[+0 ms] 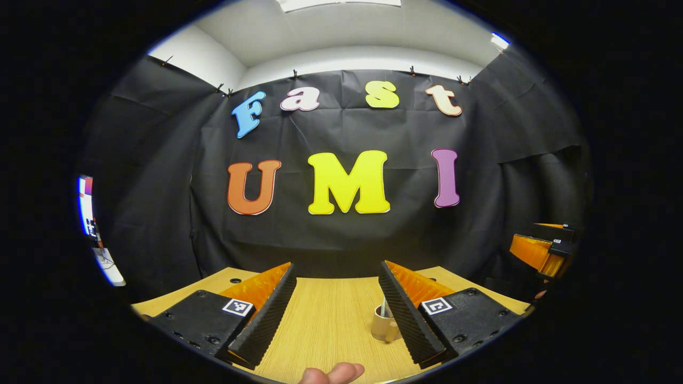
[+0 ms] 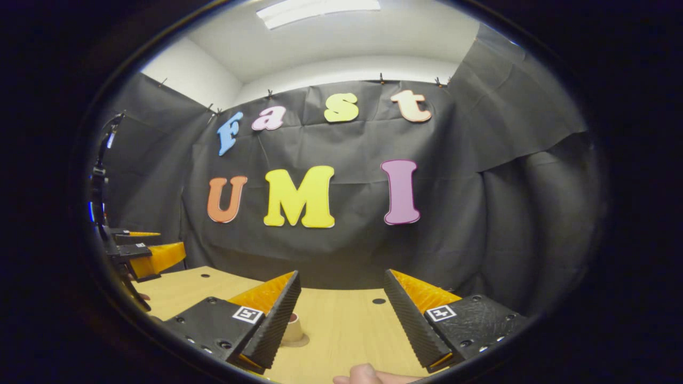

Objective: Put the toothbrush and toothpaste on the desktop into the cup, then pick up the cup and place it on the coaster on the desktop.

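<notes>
The left hand-held gripper (image 1: 337, 314) is wide open above the bench (image 1: 325, 325), holding nothing. The cup (image 1: 383, 325) stands just beside its right finger, partly hidden. The right hand-held gripper (image 2: 341, 320) is also wide open and holds nothing; the cup (image 2: 293, 329) shows behind its left finger. Between both finger pairs the bench runs bare to its far edge at the wall.

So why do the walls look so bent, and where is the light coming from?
Left gripper view: the fisheye lens bows the cloth wall; a ceiling light glows at the top, and the desktop is evenly lit and sharp. Right gripper view: the same bending, with a ceiling panel glaring white and edges dimming.
</notes>
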The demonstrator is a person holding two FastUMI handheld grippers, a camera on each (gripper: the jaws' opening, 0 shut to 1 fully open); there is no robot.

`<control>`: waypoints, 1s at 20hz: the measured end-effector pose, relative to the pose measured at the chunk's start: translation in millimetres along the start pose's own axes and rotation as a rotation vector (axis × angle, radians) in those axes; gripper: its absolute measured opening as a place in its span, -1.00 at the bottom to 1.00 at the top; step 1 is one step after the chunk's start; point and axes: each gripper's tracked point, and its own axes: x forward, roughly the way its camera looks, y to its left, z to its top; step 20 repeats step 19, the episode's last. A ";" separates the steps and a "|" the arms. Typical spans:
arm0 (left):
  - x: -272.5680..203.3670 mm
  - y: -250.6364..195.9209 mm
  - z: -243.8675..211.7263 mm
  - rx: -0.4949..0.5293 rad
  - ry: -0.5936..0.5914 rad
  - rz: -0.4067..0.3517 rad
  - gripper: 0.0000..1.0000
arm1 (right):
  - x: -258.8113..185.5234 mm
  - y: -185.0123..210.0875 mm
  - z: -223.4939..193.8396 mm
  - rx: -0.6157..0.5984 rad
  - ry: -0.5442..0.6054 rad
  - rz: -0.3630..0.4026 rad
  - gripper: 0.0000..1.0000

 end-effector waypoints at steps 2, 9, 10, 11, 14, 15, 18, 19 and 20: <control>-0.5 0.6 2.0 0.001 -0.009 0.007 0.96 | -1.6 0.8 -0.2 -0.010 -0.006 -0.005 0.90; -1.3 1.5 4.3 0.023 -0.028 0.020 0.96 | -0.4 6.8 -4.1 -0.021 0.005 -0.002 0.89; -2.0 3.3 4.7 0.029 -0.028 0.031 0.96 | -0.5 6.6 -4.8 -0.025 0.004 -0.005 0.89; -4.1 1.7 4.3 0.029 -0.027 0.034 0.96 | -1.3 6.8 -4.2 -0.028 0.005 -0.005 0.90; -2.9 1.4 3.0 0.025 -0.023 0.029 0.96 | -0.5 7.4 -6.0 -0.032 0.007 -0.007 0.90; -3.2 0.8 2.6 0.027 -0.022 0.028 0.96 | -0.8 8.5 -5.9 -0.031 0.008 -0.004 0.89; -2.4 -0.1 1.6 0.031 -0.023 0.024 0.96 | -2.0 8.9 -6.7 -0.028 0.009 -0.004 0.87; -2.4 -0.4 1.6 0.034 -0.023 0.022 0.96 | -2.9 9.5 -6.3 -0.029 0.011 -0.002 0.91; -2.4 -0.4 1.6 0.034 -0.023 0.022 0.96 | -2.9 9.5 -6.3 -0.029 0.011 -0.002 0.91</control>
